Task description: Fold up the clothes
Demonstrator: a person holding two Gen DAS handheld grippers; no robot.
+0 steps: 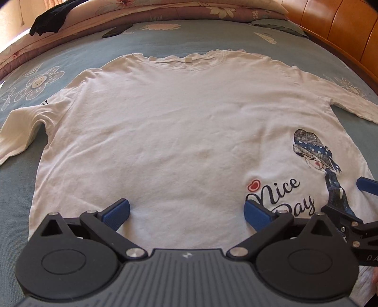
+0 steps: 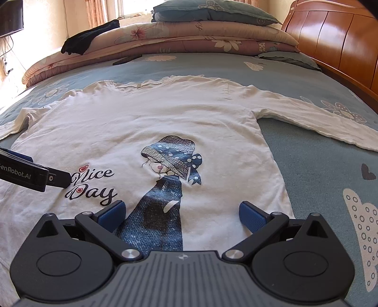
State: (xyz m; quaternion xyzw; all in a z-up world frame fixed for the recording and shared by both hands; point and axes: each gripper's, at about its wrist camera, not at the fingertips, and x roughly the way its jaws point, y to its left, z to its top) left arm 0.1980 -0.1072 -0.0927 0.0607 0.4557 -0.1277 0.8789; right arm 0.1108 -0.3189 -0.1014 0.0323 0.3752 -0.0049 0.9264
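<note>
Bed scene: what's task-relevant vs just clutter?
Job:
white long-sleeved shirt, spread flat
left gripper, open
right gripper, open

Lying about:
black garment on folded quilts
pillow
dark flat object on bedsheet

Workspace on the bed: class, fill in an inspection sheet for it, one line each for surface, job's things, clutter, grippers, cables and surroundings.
Surface: blue floral bedsheet, fairly smooth.
Job's things: white long-sleeved shirt spread flat, print side up, both sleeves out to the sides, not yet folded.
Clutter: dark garment on the stacked quilts; a dark flat object on the sheet beyond the collar.
Grippers: left gripper and right gripper over the shirt's hem, jaws open, holding nothing.
Cables: thin wires by the far wall.
Surroundings: wooden headboard, pillow, curtained window.
</note>
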